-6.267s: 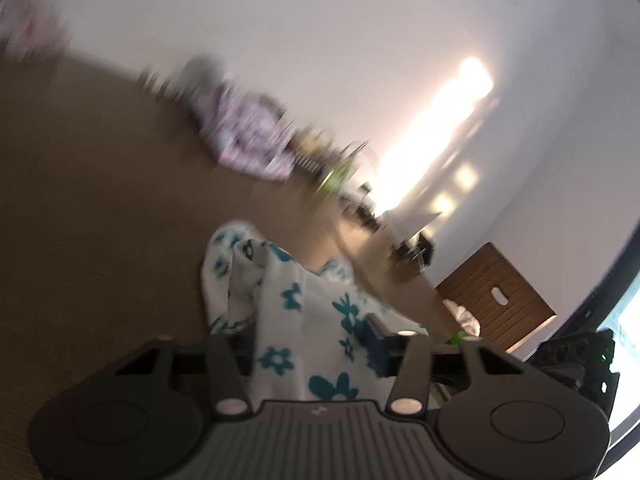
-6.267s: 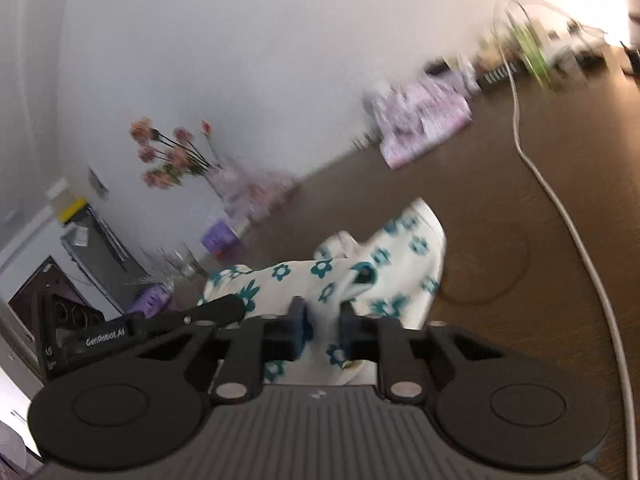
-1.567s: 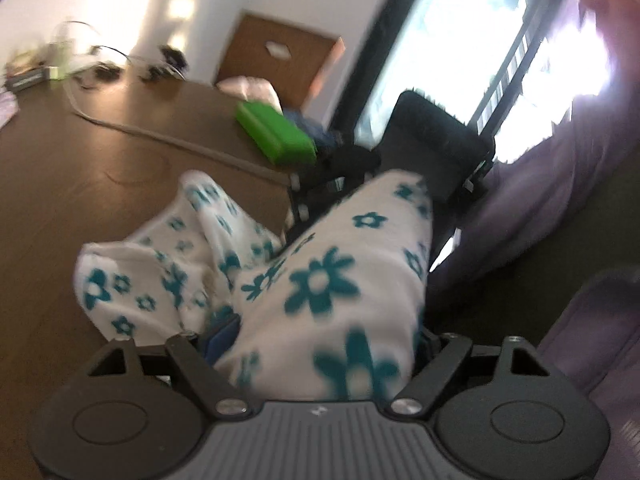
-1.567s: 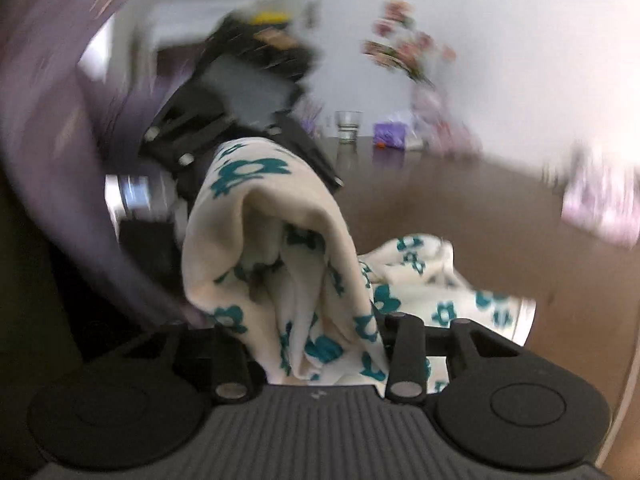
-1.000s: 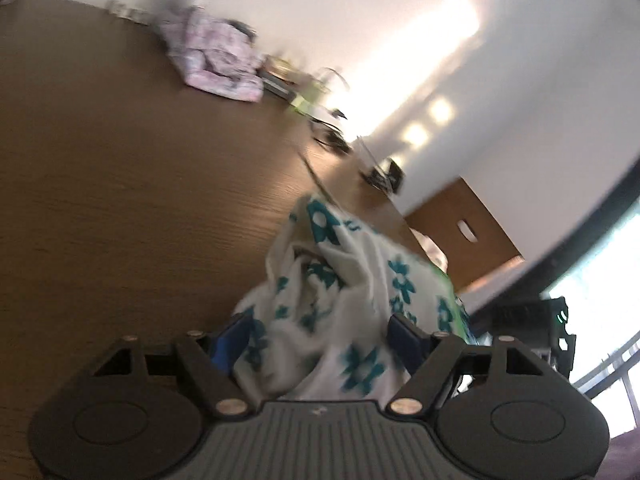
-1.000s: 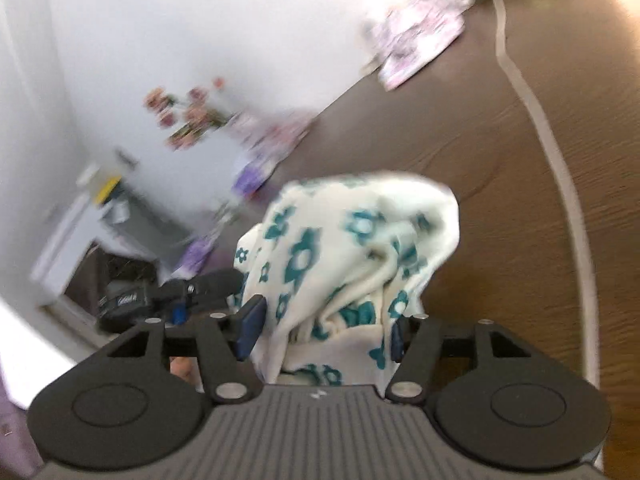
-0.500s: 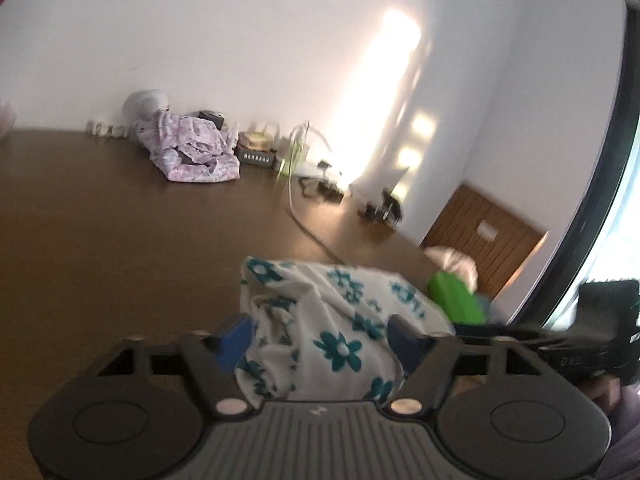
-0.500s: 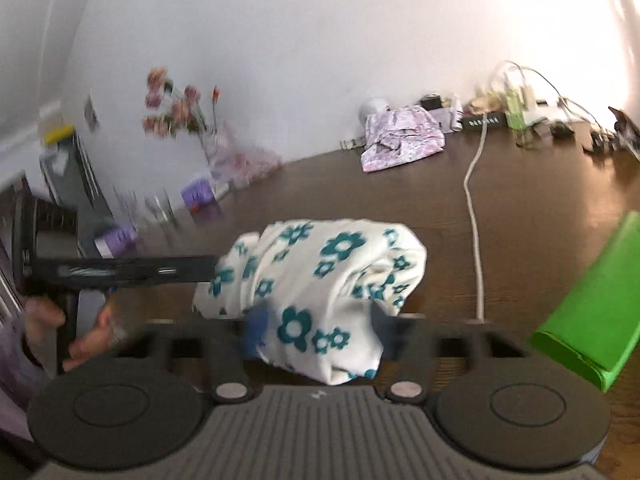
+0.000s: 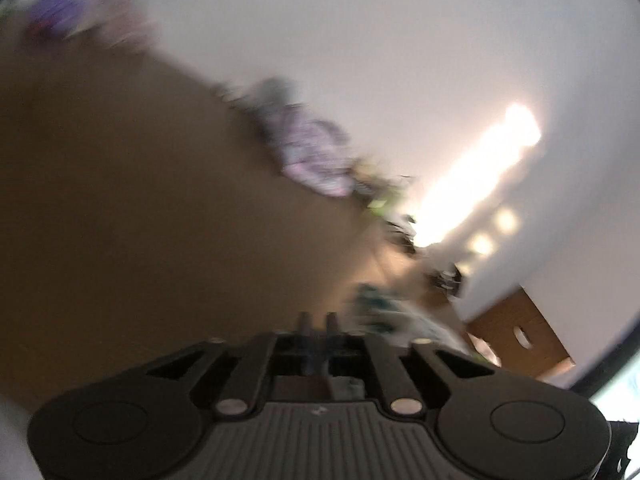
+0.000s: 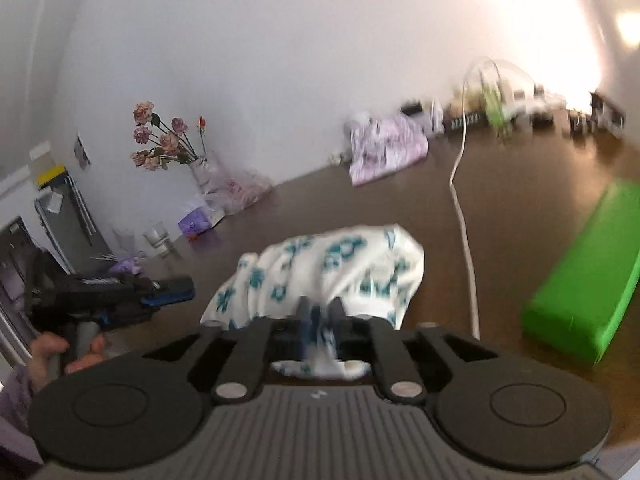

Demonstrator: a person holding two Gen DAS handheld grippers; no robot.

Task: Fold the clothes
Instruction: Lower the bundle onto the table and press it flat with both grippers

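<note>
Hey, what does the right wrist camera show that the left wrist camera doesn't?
Only the right wrist view shows the vase of roses, the green box, a drinking glass and the left tongs. Only the left wrist view shows a wooden panel. Both show the brown table, the purple patterned cloth and the teal-flowered white garment.

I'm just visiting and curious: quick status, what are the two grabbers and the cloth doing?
Right gripper opening, flowered cloth between its fingers. Left gripper opening, off to the side, empty. Cloth bunched on table. White cable and green box beside it.

No text or label can be read.
</note>
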